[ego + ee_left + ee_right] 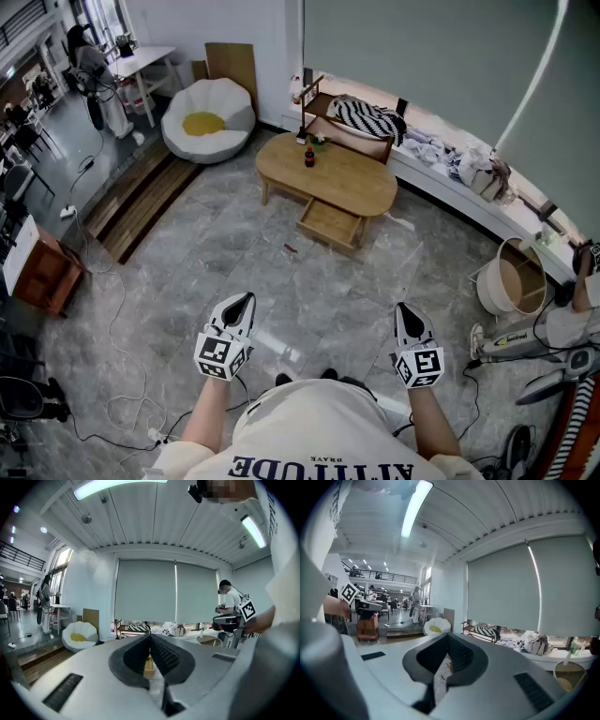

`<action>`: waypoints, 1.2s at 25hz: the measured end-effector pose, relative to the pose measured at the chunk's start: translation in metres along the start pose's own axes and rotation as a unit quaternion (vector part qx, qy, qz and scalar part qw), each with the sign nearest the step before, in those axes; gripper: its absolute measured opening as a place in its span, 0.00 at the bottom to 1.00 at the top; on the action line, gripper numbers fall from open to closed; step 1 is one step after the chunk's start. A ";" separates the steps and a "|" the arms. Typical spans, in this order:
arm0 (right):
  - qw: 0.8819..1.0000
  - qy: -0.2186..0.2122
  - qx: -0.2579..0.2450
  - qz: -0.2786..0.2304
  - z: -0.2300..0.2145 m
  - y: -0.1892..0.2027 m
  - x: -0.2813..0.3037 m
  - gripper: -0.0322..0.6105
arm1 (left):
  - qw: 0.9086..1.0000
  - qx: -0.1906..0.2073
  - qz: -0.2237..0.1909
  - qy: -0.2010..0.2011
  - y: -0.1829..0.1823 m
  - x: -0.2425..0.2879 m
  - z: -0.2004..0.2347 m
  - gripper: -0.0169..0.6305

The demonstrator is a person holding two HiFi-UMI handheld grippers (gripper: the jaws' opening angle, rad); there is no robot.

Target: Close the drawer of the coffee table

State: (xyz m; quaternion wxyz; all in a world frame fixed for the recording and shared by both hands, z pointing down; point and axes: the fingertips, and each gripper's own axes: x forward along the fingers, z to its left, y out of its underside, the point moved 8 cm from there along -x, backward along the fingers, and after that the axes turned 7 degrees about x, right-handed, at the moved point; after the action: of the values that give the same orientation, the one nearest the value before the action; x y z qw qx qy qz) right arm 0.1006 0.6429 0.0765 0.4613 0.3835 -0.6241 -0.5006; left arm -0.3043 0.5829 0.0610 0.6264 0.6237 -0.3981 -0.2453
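An oval wooden coffee table (328,173) stands across the room on the grey stone floor. Its drawer (330,225) is pulled out toward me, showing an empty wooden inside. A small dark bottle (309,157) stands on the tabletop. My left gripper (246,300) and right gripper (403,309) are held low in front of me, far short of the table, both shut with nothing between the jaws. In the left gripper view a sliver of the drawer (149,665) shows between the closed jaws of the left gripper (150,635). The right gripper (448,637) points the same way.
A white and yellow egg-shaped cushion seat (206,120) lies left of the table. A wooden bench with a striped cushion (366,117) stands behind it. A round basket (512,277) sits at right. Cables (103,375) trail over the floor at left. A small red object (291,248) lies near the drawer.
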 end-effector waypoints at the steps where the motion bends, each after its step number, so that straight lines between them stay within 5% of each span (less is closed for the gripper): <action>1: 1.000 0.000 0.000 0.000 0.000 0.000 0.000 0.08 | 1.000 0.000 0.000 0.000 0.001 0.000 0.000 0.06; 30: 0.999 -0.033 0.003 -0.006 -0.025 0.003 -0.005 0.08 | 1.000 -0.009 0.005 0.017 0.004 0.018 -0.036 0.06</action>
State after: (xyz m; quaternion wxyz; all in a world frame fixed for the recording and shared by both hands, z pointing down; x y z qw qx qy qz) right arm 0.1261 0.6414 0.0804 0.4364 0.3722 -0.6378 -0.5141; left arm -0.2657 0.5900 0.0718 0.6402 0.6196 -0.3885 -0.2352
